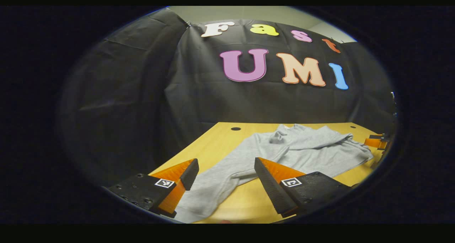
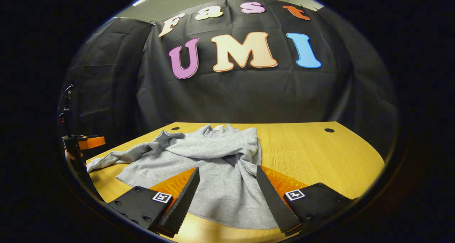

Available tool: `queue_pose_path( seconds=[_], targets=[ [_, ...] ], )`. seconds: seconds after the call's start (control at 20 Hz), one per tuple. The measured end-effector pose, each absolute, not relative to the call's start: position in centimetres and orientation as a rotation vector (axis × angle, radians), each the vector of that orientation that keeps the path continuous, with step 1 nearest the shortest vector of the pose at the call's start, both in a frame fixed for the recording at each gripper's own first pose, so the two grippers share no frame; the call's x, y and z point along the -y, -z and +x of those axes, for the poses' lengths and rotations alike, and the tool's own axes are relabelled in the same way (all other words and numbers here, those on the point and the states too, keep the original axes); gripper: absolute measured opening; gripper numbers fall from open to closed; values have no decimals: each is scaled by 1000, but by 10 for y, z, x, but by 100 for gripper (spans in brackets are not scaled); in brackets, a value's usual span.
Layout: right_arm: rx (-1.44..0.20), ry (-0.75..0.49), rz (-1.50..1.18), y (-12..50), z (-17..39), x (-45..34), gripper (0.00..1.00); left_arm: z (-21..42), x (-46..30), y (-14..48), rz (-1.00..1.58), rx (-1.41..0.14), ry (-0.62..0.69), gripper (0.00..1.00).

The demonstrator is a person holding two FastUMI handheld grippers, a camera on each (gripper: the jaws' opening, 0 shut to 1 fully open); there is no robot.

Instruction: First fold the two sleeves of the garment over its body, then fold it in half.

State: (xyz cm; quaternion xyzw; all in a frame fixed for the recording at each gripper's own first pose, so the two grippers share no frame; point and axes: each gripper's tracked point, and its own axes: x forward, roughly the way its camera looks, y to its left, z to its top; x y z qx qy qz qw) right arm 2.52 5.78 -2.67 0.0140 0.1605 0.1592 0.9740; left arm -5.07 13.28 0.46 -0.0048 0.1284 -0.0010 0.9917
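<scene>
A grey sweatshirt (image 2: 213, 154) lies flat on the yellow wooden table (image 2: 312, 154), collar toward the back wall. One sleeve (image 2: 117, 157) stretches out to the left; on the other side, what looks like the second sleeve (image 2: 250, 147) lies folded over the body. My right gripper (image 2: 227, 179) stands open above the hem, its fingers apart with cloth below them. In the left gripper view the outstretched sleeve (image 1: 217, 179) runs toward me under my open left gripper (image 1: 224, 172). The right gripper (image 1: 376, 141) shows at the far right edge beyond the sweatshirt (image 1: 312, 147).
The left gripper (image 2: 83, 143) with its orange fingers sits at the table's left edge, seen from the right gripper view. Cable holes (image 2: 329, 130) (image 1: 235, 128) mark the table's back corners. Bare wood (image 2: 320, 157) stretches right of the garment. Black cloth walls close in the booth.
</scene>
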Motion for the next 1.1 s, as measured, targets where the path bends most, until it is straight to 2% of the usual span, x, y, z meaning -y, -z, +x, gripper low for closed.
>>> queue_pose_path(
  seconds=[0.25,0.85,1.1],
  targets=[
    [-322,-332,65,23,22,-62,98,-96,-189,33,34,-389,-59,94],
    [-351,-327,28,37,22,-63,98,-144,-188,103,-79,-622,-24,94],
    [-358,-323,28,38,22,-62,98,-143,-189,102,-21,-609,-17,97]
  ],
)
